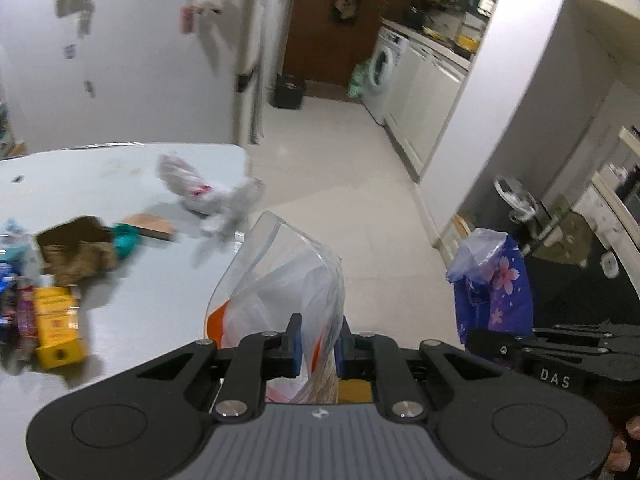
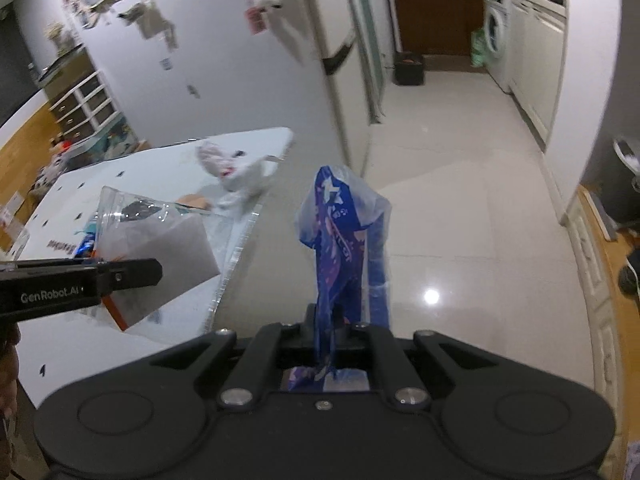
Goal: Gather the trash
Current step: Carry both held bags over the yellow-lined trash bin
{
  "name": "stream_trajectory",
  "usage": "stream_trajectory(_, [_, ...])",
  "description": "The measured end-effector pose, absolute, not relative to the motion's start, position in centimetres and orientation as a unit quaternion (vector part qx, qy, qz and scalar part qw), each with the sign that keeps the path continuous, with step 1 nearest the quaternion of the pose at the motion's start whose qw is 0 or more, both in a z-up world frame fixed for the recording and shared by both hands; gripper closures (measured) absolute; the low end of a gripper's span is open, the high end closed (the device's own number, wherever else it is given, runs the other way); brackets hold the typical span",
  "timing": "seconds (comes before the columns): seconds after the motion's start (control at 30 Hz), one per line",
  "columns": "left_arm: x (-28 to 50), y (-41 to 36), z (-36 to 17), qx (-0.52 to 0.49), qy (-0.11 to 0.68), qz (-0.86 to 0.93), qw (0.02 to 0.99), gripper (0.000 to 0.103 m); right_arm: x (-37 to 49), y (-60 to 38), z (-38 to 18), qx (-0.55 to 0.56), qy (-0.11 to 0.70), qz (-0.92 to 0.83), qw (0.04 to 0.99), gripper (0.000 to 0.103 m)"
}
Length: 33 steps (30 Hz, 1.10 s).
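Note:
My left gripper (image 1: 318, 344) is shut on a clear plastic zip bag (image 1: 280, 272) with orange print, held upright over the table's right edge; the bag also shows in the right wrist view (image 2: 160, 248). My right gripper (image 2: 326, 322) is shut on a blue wrapper with pink flowers (image 2: 344, 240), held over the floor to the right of the table; it also shows in the left wrist view (image 1: 494, 284). On the white table (image 1: 140, 312) lie a crumpled white wrapper (image 1: 208, 196), a yellow box (image 1: 58, 326), a brown cardboard piece (image 1: 76, 252) and a teal scrap (image 1: 126, 240).
A fridge (image 1: 120, 60) stands behind the table. A tiled floor (image 1: 340, 168) leads to a washing machine (image 1: 384, 68) and white cabinets (image 1: 428, 96) on the right. A black bin (image 1: 288, 90) stands by the far door. A wall corner (image 1: 520, 100) is at right.

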<state>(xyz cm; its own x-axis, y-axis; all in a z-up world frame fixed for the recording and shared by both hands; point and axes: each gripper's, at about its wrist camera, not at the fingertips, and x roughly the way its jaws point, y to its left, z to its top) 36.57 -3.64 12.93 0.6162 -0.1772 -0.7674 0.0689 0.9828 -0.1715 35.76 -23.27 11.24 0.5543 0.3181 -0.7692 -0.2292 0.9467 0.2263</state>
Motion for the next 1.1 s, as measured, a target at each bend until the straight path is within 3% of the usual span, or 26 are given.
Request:
stream_trajectory(0.6, [42.1,-13.7,-3.4,-0.05,0.579,-0.116,0.806,0.088,36.7,-30.0,-4.0,0.106,0.565,0.093,0.813,0.098])
stream_trajectory(1.1, [44.9,-15.3,-17.9,-0.049,0.649,-0.088,0.754,0.087,39.2,-31.1,-19.3,0.137,0.633,0.077,0.758,0.098])
